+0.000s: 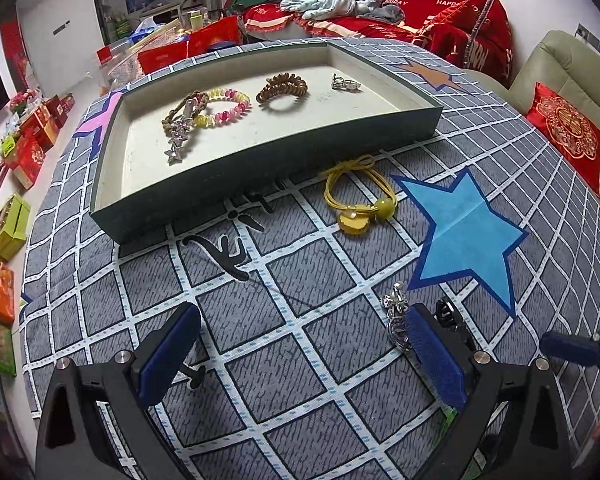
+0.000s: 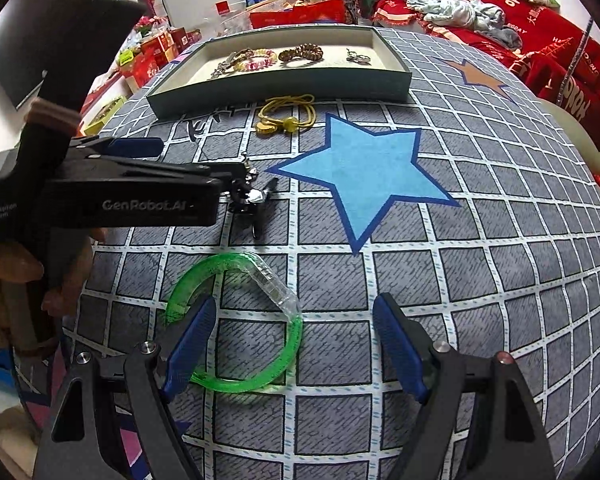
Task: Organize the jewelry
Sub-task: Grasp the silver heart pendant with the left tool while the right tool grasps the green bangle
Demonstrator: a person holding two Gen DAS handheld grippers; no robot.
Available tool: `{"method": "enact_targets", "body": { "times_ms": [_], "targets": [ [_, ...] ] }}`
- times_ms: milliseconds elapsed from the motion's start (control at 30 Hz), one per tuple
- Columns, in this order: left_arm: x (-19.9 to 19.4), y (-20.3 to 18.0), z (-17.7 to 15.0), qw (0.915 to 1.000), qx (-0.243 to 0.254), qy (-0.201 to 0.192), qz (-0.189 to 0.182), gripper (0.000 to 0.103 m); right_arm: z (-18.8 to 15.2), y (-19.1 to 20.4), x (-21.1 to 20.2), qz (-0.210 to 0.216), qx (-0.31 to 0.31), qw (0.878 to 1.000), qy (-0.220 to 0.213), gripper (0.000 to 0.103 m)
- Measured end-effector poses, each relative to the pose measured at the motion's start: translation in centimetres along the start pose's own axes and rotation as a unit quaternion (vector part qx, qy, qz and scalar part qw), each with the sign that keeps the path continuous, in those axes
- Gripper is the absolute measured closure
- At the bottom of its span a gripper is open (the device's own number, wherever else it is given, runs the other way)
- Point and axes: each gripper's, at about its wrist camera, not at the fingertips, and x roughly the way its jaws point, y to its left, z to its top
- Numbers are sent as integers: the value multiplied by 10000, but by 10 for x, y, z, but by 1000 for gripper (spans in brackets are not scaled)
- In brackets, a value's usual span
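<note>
Already the shallow tray (image 1: pixel 380 136) at the far side of the table (image 1: pixel 300 380) holds four pieces on its pale floor: a braided cord with star charms (image 1: pixel 179 128), a pink and yellow bead bracelet (image 1: pixel 224 106) overlapping it, a brown coil hair tie (image 1: pixel 283 88), and a small silver clip (image 1: pixel 345 84) near the right end.

Just outside the tray's near wall lies a yellow hair tie (image 1: pixel 356 196) with a bead and disc. A silver charm piece (image 1: pixel 396 312) sits beside the right finger of the left tongs (image 1: pixel 300 352), which stand apart and hold nothing. The right tongs (image 2: pixel 296 344) are also spread wide, hovering over a green clear bracelet (image 2: pixel 236 320) that lies flat on the cloth, partly under the left finger.

A grey grid-patterned cloth with a blue star (image 1: pixel 460 236) covers the table. Behind it are a sofa draped in red (image 1: pixel 420 4) and stacked boxes (image 1: pixel 24 148) on the floor.
</note>
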Motion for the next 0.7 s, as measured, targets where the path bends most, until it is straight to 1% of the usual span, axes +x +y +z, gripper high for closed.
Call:
{"method": "enact_targets", "body": {
  "times_ms": [200, 300, 400, 467, 500, 567, 633, 700],
  "targets": [
    [0, -5, 1, 9999, -49, 30, -95, 0, 0, 4, 2, -21, -63, 10000, -15, 20],
    [2, -8, 1, 10000, -17, 40, -5, 0, 0, 5, 3, -74, -106, 9999, -21, 21],
    [6, -10, 0, 9998, 10, 104, 151, 0, 0, 8, 3, -187, -186, 9996, -50, 30],
    [6, -9, -1, 9999, -28, 90, 145, 0, 0, 11, 3, -255, -255, 9993, -68, 39],
    [7, -9, -1, 9998, -29, 90, 156, 0, 0, 13, 3, -280, -299, 9991, -78, 41],
    [6, -10, -2, 9999, -47, 70, 151, 0, -1, 17, 2, -296, -391, 9988, -95, 50],
    [3, -13, -3, 9999, -8, 17, 137, 0, -1, 20, 2, -277, -448, 9986, -100, 56],
    [0, -17, -3, 9999, 44, -17, 110, 10, -1, 22, 1, -273, -485, 9984, -100, 60]
  ]
}}
